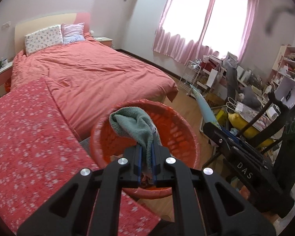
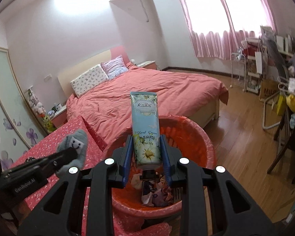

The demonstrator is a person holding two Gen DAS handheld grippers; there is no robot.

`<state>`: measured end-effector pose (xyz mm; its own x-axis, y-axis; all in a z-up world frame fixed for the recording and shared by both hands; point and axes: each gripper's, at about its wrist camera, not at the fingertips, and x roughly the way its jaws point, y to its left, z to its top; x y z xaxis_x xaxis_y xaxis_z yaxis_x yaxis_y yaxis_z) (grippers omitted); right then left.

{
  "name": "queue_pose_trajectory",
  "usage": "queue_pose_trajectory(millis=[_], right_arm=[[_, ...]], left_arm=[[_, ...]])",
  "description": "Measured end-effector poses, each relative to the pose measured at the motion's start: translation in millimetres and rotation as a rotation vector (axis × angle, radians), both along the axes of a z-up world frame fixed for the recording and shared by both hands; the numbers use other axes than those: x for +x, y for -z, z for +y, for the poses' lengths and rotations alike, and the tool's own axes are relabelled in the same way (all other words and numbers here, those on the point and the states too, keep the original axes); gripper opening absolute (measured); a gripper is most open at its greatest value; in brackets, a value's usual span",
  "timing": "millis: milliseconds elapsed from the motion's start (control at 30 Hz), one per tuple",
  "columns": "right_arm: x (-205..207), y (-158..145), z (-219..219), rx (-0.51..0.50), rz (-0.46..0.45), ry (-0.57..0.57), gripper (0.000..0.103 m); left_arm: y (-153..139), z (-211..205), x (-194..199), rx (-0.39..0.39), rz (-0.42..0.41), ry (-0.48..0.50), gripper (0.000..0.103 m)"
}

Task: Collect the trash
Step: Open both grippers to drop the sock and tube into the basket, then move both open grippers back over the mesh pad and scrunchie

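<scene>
My left gripper is shut on a grey-green sock and holds it over the red trash basket. The sock, with a smiley face on it, also shows in the right wrist view at the left gripper's tip. My right gripper is shut on a light blue hand cream tube, cap down, upright above the same red basket. Crumpled trash lies at the basket's bottom. The right gripper's body shows at right in the left view.
A bed with a coral duvet lies behind the basket. A red flowered cloth covers a surface at left. A cluttered desk and shelves and a dark chair stand at right on the wood floor.
</scene>
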<state>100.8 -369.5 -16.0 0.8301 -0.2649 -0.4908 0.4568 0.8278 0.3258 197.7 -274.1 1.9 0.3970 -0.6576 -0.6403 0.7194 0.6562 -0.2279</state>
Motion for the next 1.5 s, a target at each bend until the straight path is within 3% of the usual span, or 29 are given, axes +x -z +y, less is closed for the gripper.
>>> queue_pose_trajectory(millis=[267,433,467,567,667,1067,1500], right_arm=[[6,12,-19,0.057,-0.001,0.005,0.028],[11,18,-25,0.080,0.021,0.007,0.029],[11,19,-26,0.079,0.024,0.008,0.030],[8,18,-25,0.076,0.028,0.008,0.049],[5,15,-23,0.058,0.033,0.013,0.051],[11,10,-7,-0.007,0.076,-0.003,0.054],[27,2,40,-0.053,0.106,-0.098,0.058]], left_arm=[[30,-33,13,0.044,0.042,0.010,0.011],[39,-31,22,0.076,0.043,-0.013,0.040],[40,-29,24,0.080,0.044,-0.023,0.043],[41,-18,32,0.084,0.056,-0.051,0.047],[41,-4,35,0.095,0.042,-0.085,0.051],[34,83,35,0.185,-0.070,-0.237,0.067],[41,220,58,0.236,-0.046,-0.505,0.075]])
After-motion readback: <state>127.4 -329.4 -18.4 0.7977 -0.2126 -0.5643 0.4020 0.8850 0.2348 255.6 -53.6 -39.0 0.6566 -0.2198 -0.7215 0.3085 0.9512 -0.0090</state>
